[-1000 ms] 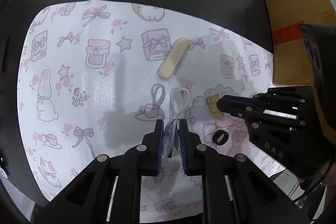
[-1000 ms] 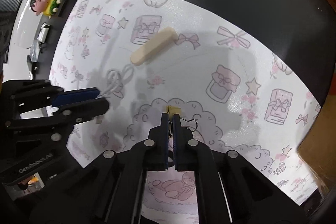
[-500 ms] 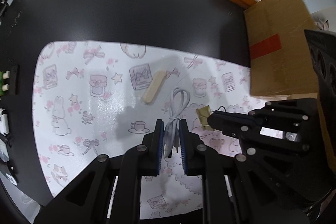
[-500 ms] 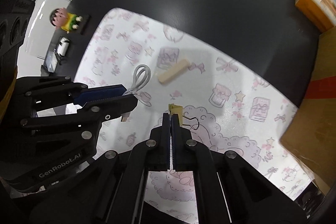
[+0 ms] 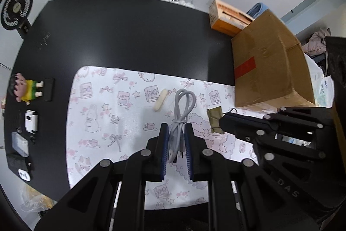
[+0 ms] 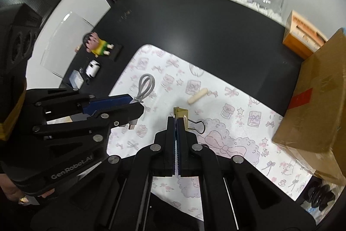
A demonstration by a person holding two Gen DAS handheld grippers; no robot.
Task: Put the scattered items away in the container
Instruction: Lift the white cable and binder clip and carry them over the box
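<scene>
My left gripper (image 5: 175,129) is shut on a coiled grey cable (image 5: 182,105), held well above the patterned mat (image 5: 103,114). The same cable (image 6: 145,88) hangs from the left gripper (image 6: 135,106) in the right wrist view. My right gripper (image 6: 177,120) is shut on a gold binder clip (image 6: 183,117), its wire handle sticking out to the right. The clip (image 5: 214,120) also shows at the tip of the right gripper (image 5: 222,123) in the left wrist view. A cream oblong piece (image 5: 160,100) (image 6: 197,96) lies on the mat below.
A large cardboard box (image 5: 270,66) (image 6: 313,105) stands at the mat's right edge, an orange box (image 5: 227,16) behind it. On the black table (image 5: 121,36) to the left sit a cartoon figure (image 5: 23,89), small white gadgets (image 5: 31,120) and a desk fan (image 5: 16,8).
Both grippers have risen far above the mat, each carrying its item; the table, box and room now show around the mat.
</scene>
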